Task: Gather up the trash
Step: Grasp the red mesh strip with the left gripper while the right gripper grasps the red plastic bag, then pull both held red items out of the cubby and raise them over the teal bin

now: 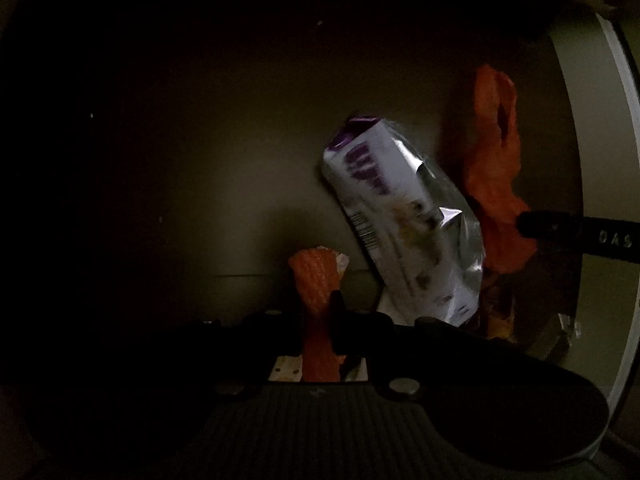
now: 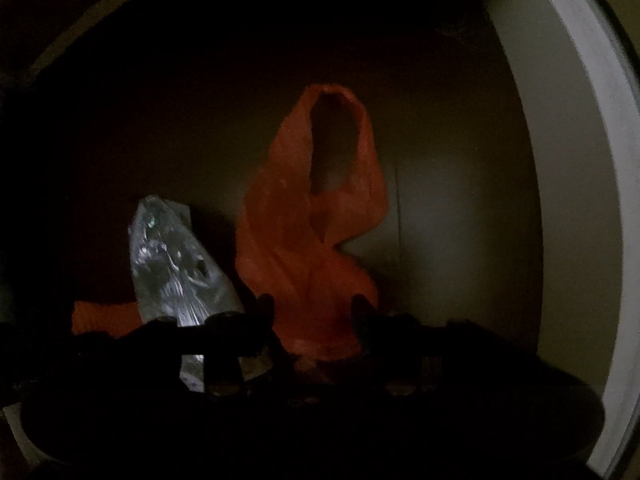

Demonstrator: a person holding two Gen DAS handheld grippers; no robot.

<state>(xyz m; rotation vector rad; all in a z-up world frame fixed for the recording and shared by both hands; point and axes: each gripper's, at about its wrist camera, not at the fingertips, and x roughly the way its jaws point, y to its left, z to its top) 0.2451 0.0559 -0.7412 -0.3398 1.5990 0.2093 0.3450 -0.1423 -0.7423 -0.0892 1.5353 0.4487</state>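
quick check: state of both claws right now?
Left claw: closed on a strip of the orange bag.
Right claw: open, fingers either side of the orange bag's handle; grip not confirmed.

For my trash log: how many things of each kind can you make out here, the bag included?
orange plastic bag: 1
silver foil wrapper with purple print: 1
Total: 2. Anything else is too dark to tell.
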